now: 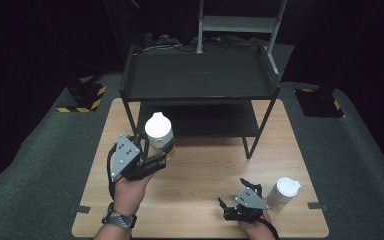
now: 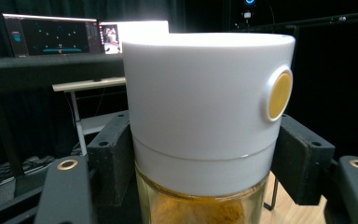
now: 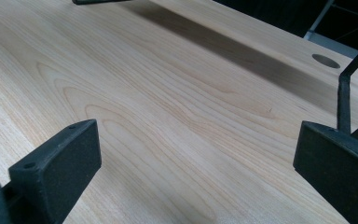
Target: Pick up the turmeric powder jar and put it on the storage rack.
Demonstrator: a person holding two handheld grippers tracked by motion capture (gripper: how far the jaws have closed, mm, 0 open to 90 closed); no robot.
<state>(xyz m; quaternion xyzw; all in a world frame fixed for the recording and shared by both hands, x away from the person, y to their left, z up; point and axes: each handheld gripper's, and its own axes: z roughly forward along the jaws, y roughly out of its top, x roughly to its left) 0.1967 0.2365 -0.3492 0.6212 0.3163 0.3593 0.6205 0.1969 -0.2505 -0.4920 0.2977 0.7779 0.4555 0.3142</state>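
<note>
A glass jar with a white lid (image 1: pixel 159 131) and amber contents is held above the left part of the wooden table (image 1: pixel 200 200), in front of the black shelf rack (image 1: pixel 200 75). My left gripper (image 1: pixel 152 150) is shut on that jar. In the left gripper view the jar (image 2: pixel 205 121) stands upright between the two black pads (image 2: pixel 114 158), its lid bearing a round yellow button. A second white-lidded jar (image 1: pixel 286 191) stands on the table at the front right. Just left of it, low over the table, my right gripper (image 1: pixel 232 200) is open; between its pads (image 3: pixel 60 163) lies bare wood.
The two-level black shelf rack stands on the far half of the table, its front legs (image 1: pixel 130 120) near the held jar. Grey carpet (image 1: pixel 40 165) surrounds the table. A white frame (image 1: pixel 240 25) stands behind the rack. Monitors (image 2: pixel 51 35) glow in the left gripper view.
</note>
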